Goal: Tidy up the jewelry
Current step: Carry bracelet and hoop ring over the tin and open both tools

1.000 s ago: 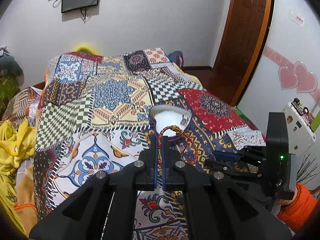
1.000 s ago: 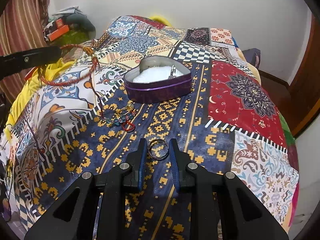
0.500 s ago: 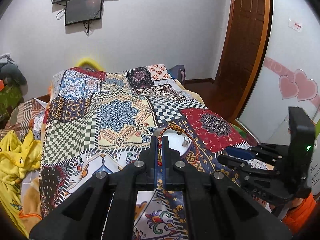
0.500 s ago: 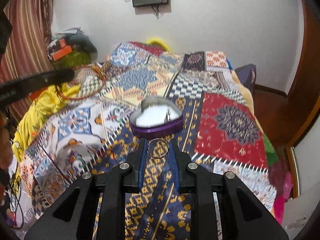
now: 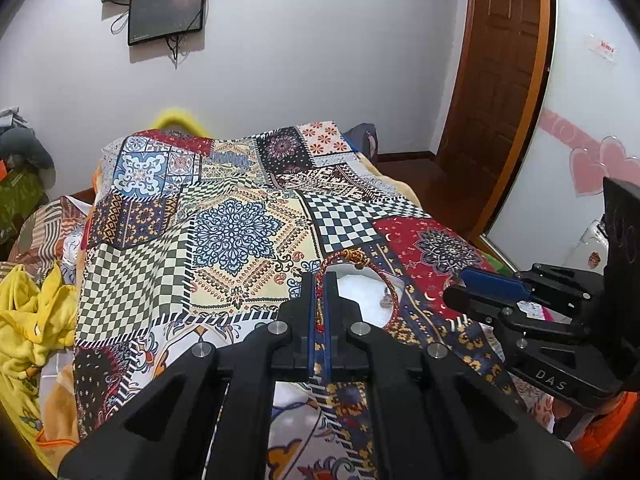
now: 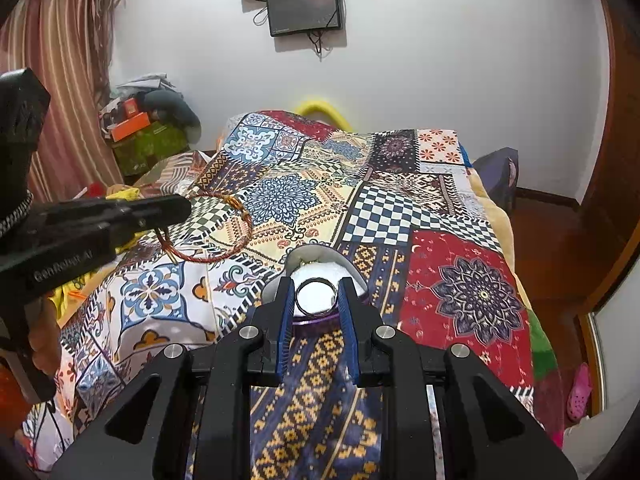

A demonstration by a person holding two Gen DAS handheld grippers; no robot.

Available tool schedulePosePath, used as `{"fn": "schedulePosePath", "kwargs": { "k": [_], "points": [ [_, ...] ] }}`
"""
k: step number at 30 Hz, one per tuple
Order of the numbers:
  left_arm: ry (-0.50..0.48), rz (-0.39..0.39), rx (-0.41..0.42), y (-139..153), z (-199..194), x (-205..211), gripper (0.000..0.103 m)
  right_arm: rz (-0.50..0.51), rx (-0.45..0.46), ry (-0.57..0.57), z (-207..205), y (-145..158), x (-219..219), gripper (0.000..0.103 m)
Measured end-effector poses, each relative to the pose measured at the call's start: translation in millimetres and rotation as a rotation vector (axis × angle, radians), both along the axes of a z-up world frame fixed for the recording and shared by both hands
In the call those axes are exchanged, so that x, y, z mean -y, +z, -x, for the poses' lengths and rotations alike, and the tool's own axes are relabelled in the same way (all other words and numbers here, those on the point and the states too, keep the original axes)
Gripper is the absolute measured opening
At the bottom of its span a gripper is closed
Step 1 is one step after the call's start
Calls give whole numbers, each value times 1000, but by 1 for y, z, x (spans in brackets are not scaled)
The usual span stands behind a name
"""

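Observation:
My left gripper (image 5: 319,280) is shut on a red braided cord bracelet (image 5: 362,262), whose loop hangs in the air above the bed; it also shows in the right wrist view (image 6: 216,254). My right gripper (image 6: 315,298) is shut on a silver ring (image 6: 315,297), held above a purple heart-shaped box with white lining (image 6: 320,264). The box is largely hidden behind the fingers in both views; its white lining (image 5: 360,292) shows in the left wrist view. The right gripper (image 5: 472,288) is seen at the right of the left wrist view.
A patchwork quilt (image 5: 240,232) covers the bed. Yellow cloth (image 5: 24,320) lies at the left edge. A wooden door (image 5: 496,100) stands at the right, screens (image 6: 304,4) hang on the back wall, and clutter (image 6: 148,136) is piled at the far left.
Both grippers have lifted away from the quilt with their jewelry and now hover higher over the bed, near the heart-shaped box. The loose jewelry on the quilt has dropped out of view.

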State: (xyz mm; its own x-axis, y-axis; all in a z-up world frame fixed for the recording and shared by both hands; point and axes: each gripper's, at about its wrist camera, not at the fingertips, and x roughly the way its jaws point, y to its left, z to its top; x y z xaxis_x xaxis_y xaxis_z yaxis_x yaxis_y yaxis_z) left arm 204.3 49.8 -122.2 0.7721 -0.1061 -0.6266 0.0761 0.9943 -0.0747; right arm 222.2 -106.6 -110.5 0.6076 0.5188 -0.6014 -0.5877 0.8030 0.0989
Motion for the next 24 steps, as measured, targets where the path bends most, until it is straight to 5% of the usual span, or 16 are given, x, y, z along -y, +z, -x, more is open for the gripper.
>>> {"fn": "schedulePosePath", "kwargs": {
  "k": [18, 24],
  "points": [
    [-40, 98, -186, -70, -72, -4, 1, 3, -118, 33, -61, -33, -17, 20],
    [-55, 81, -189, -75, -77, 2, 1, 36, -157, 52, -73, -44, -26, 20]
  ]
}}
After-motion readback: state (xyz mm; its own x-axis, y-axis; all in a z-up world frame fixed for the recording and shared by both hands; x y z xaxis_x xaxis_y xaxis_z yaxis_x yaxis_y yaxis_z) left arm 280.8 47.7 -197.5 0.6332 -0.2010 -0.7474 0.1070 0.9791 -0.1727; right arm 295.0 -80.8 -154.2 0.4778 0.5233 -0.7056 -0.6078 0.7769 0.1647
